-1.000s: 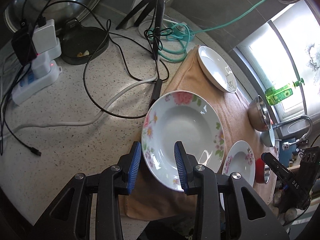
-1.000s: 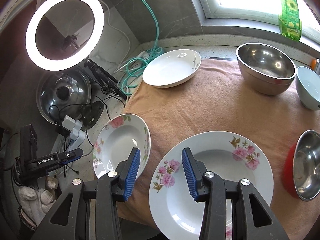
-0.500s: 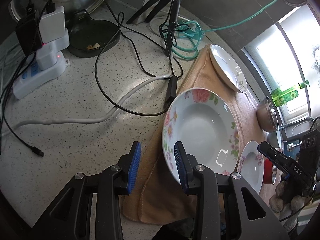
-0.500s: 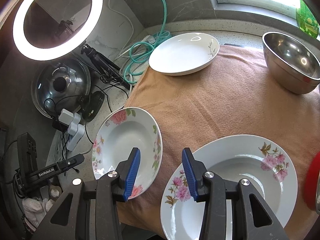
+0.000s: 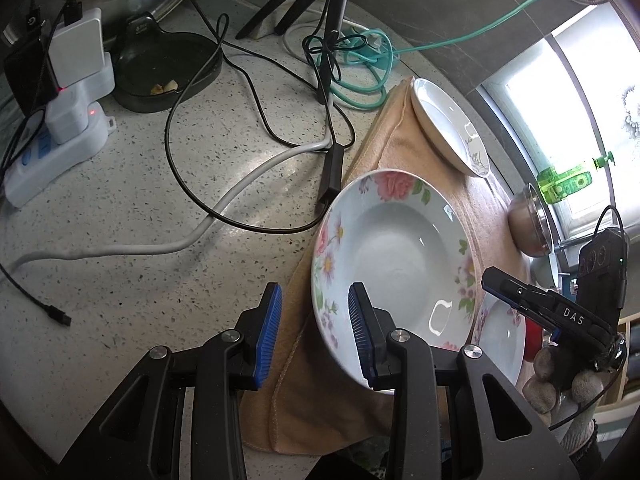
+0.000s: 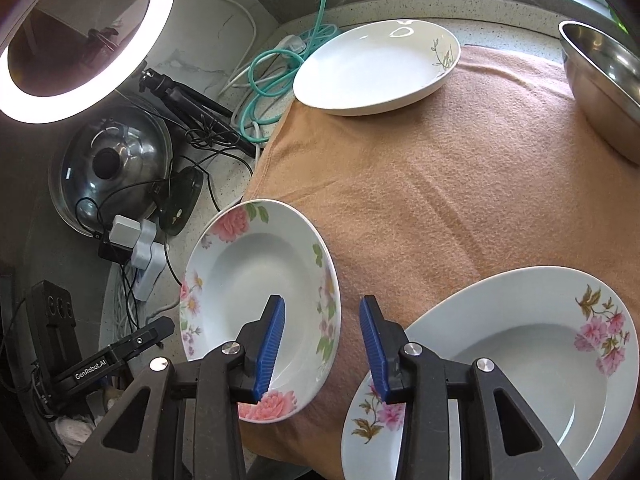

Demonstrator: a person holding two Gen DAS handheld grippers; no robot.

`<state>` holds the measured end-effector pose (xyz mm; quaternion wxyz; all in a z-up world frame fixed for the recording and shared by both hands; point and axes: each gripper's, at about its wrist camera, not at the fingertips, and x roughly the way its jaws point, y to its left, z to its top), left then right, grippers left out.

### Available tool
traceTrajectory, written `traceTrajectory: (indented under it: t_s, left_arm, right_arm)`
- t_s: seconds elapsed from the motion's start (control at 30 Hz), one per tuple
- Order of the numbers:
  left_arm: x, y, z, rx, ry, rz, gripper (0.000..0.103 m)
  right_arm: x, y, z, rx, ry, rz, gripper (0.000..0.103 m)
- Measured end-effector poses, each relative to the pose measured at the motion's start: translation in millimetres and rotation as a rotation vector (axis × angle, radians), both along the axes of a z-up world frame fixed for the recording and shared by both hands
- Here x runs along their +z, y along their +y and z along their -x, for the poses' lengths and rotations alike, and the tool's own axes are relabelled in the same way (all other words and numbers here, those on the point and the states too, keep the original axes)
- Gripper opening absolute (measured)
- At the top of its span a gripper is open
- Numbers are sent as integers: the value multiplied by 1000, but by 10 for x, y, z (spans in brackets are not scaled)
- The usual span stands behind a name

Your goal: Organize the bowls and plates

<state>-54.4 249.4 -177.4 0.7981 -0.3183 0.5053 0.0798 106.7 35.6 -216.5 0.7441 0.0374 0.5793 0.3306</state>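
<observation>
Legibly, "GenRobot.AI" on left gripper (image 6: 120, 354)

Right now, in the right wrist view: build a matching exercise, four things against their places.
1 rose-patterned white deep plate
2 white plate, green sprig
3 shiny steel bowl
4 coiled teal cable

A orange towel's far right
B bare counter, off towel
C towel's near left edge
D towel's far left corner

Pairs: 1-C, 2-D, 3-A, 4-B

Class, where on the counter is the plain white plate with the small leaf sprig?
The white plate sits at the far left corner of the orange towel in the right wrist view, beside the coiled green cable.
</observation>
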Motion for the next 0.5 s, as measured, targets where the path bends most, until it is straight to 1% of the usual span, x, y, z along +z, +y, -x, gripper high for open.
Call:
traceTrajectory:
  t_s: [0.1, 0.2, 0.27, 0.3, 0.37, 0.4, 0.47, 0.5]
  left_arm:
    - [-14, 7, -27, -6, 1, 4, 30]
    - [-38, 25, -51, -4, 9, 14, 30]
    - [-47, 29, -60, -4, 10, 19, 25]
    - [-49, 30, -64, -7, 10, 21, 24]
    - [-52, 27, -78, -10, 10, 21, 24]
    - [-56, 26, -82, -11, 11, 22, 24]
    - [-65, 29, -89, -11, 12, 27, 19]
    - [-70, 29, -90, -12, 14, 27, 18]
  right_arm:
    - [-27, 34, -23, 1, 6, 6, 28]
    - [-63, 34, -55, -9, 22, 7, 28]
    - [-83, 33, -71, -14, 32, 5, 27]
    - [-90, 36, -76, -14, 34, 4, 27]
    - [-108, 45, -85, -13, 40, 5, 26]
    - [-118, 53, -90, -13, 43, 5, 23]
    - [-138, 60, -102, -14, 52, 5, 21]
    - [-145, 61, -106, -16, 56, 4, 19]
